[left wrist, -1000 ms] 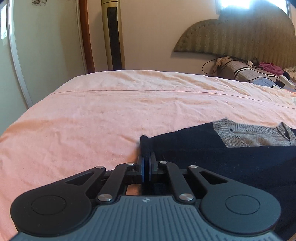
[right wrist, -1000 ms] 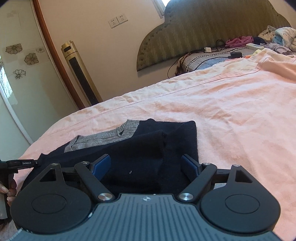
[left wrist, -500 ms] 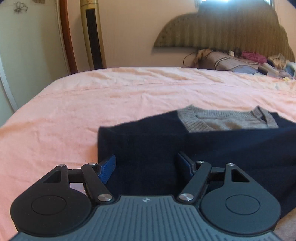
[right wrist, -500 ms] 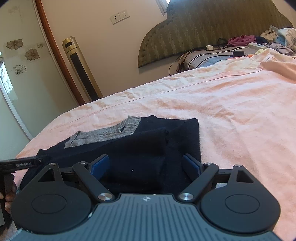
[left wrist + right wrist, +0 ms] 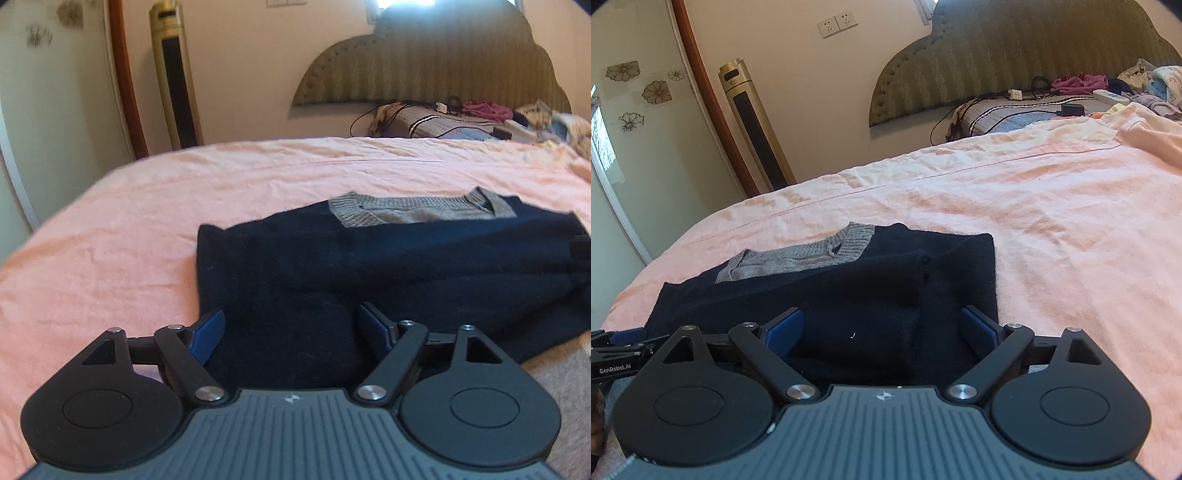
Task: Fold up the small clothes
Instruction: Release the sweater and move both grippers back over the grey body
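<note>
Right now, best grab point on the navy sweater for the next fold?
Navy sweater lies flat on the pink bedspread, both claws open. Pinch the near hem corners, coming low from the near edge: right claw at its right corner, left claw at the left.

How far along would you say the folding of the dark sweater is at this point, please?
Partly done: the navy sweater lies on the pink bedsheet with its sides apparently folded in, the grey collar showing. In hand: nothing; the left gripper and right gripper hover open over its near edge. Left: probably a final fold.
</note>
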Available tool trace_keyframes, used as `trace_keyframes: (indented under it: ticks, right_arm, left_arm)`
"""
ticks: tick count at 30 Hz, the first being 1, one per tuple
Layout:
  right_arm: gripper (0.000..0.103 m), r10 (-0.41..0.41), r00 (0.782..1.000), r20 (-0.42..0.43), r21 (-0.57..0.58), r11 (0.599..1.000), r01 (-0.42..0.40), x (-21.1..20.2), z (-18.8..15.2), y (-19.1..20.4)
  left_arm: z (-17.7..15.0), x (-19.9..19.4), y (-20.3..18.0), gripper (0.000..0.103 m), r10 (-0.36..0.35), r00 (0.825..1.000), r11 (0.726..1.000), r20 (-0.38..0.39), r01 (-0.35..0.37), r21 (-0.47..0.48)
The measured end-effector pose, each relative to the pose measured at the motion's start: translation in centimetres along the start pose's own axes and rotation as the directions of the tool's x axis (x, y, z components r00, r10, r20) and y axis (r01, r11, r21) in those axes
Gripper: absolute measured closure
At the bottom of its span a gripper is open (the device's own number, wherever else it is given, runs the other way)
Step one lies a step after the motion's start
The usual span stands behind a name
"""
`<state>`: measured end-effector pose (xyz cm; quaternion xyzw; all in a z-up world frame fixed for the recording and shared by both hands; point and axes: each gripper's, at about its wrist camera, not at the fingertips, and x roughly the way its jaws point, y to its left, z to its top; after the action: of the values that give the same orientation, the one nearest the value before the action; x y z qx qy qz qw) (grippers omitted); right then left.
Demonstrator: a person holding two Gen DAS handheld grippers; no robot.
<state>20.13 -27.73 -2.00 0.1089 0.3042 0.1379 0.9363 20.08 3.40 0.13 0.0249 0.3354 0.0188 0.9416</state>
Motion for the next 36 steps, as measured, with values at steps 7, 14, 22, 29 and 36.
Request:
trace_keyframes:
  ticks: [7,14,22,29,36]
  right_arm:
    - [0.007,-0.049,0.998,-0.046,-0.149,0.988,0.042,-2.5,-1.6,3.9]
    - [0.008,-0.159,0.983,-0.094,-0.264,0.956,0.129,-3.7,-2.5,3.6]
    - [0.0,-0.051,0.986,-0.156,-0.354,0.935,-0.007,-9.7,-9.5,8.4]
    - [0.001,-0.221,0.964,-0.146,-0.217,0.958,0.187,-14.7,-9.6,4.9]
    - [0.0,-0.093,0.987,-0.133,-0.35,0.936,0.041,-16.9,-15.1,10.2]
  left_arm:
    - [-0.9,-5.2,0.1,0.022,-0.126,0.992,0.992,-0.002,0.126,-0.006]
    - [-3.5,-4.9,0.7,0.014,-0.066,0.994,0.997,-0.085,0.069,0.034]
    - [-10.8,-12.9,-2.1,0.012,-0.175,0.984,0.969,-0.043,0.18,0.167]
    - [-11.8,-16.3,1.5,0.012,-0.074,0.992,0.994,-0.1,0.081,0.068]
    - [-15.9,-19.5,-2.4,0.011,-0.159,0.987,0.972,-0.036,0.163,0.167]
